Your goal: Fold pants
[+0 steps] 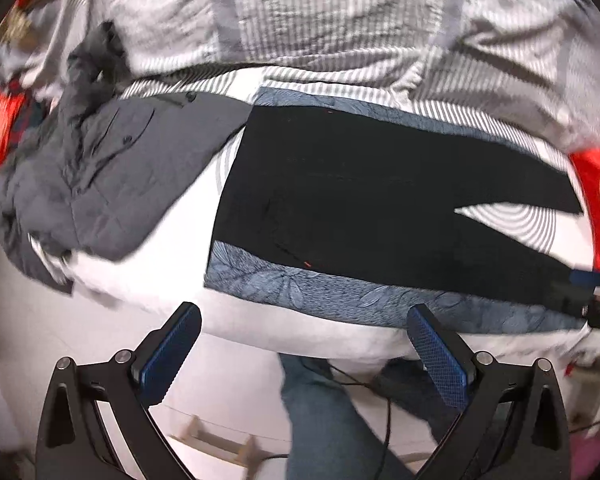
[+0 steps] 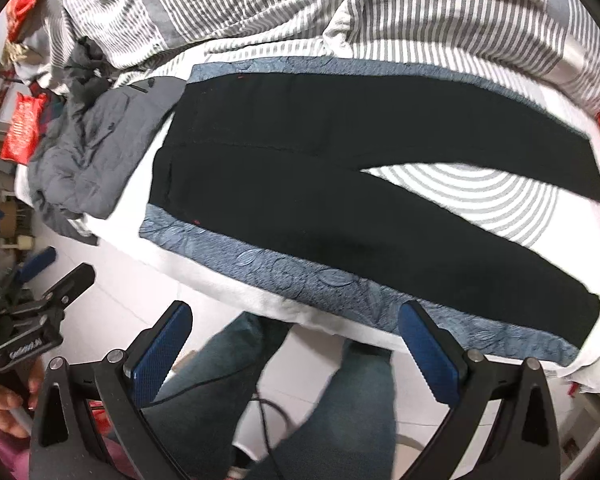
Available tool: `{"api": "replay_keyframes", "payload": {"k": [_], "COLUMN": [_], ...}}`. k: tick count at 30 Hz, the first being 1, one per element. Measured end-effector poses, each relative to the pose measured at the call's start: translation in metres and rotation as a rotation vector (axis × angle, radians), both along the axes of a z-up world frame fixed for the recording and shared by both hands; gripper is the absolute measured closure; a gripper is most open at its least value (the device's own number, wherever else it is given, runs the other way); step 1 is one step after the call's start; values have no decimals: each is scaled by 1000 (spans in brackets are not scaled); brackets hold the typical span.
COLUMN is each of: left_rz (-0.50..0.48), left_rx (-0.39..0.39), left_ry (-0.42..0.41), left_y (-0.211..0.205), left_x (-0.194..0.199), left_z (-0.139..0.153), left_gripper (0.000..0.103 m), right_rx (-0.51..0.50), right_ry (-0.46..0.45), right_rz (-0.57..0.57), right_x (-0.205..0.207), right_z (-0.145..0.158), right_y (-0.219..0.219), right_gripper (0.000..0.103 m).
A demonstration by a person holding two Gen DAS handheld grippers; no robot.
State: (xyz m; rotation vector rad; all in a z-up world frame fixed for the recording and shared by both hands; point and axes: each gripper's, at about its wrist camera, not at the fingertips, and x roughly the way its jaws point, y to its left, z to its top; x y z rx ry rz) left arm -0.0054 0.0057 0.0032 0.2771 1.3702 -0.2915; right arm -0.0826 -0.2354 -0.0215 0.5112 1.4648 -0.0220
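The black pants (image 2: pixel 340 184) lie flat on the bed (image 2: pixel 260 296), their long axis running left to right, waistband at the left near a gray jacket (image 2: pixel 88 160) and the two legs splaying toward the right. Both the left gripper (image 1: pixel 304 356) and the right gripper (image 2: pixel 296 352) hover off the bed's near edge, jaws wide apart and holding nothing.

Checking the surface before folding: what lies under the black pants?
The black pants lie flat on a blue patterned mat; striped bedding shows between the legs. Whatever sits directly beneath the fabric is covered.
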Motion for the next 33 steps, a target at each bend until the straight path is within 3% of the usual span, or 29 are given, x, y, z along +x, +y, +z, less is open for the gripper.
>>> {"api": "replay_keyframes", "payload": {"k": [3,7,11,16,19,20,22,27,33], "left_rz": [78,133,129,139,152,160,170,185,162], "left_rx": [-5,-2,11,-32,-67,-89,-122,-199,-240], "left_ry": [-47,-14,7,73,101,109,126,169,181], "left_y": [6,11,18,35,45,50,55,66,69], "left_x": [-8,-19,-25,-9,-2,0,2,4,11], "left_z": [-5,-21,-37,-90,-125,-138,-154,-190,-206], "left_gripper": [0,0,0,0,0,0,0,0,0], "right_rx": [30,49,113,265,380,415,466,525,600], "right_ry": [36,83,88,77,99,108,87,6,-111], "right_rz": [-3,6,-59,-234,-372,-411,-485,-588,-692], "right_x": [-8,-20,-34,-53,-70,-75,-83,-88,-83], "right_z": [-9,-24,-44,-97,-141,-152,-176,-220,-239], "right_y": [-4,1,6,20,31,36,44,56,51], "right_gripper": [0,0,0,0,4,10,18,19,19]}}
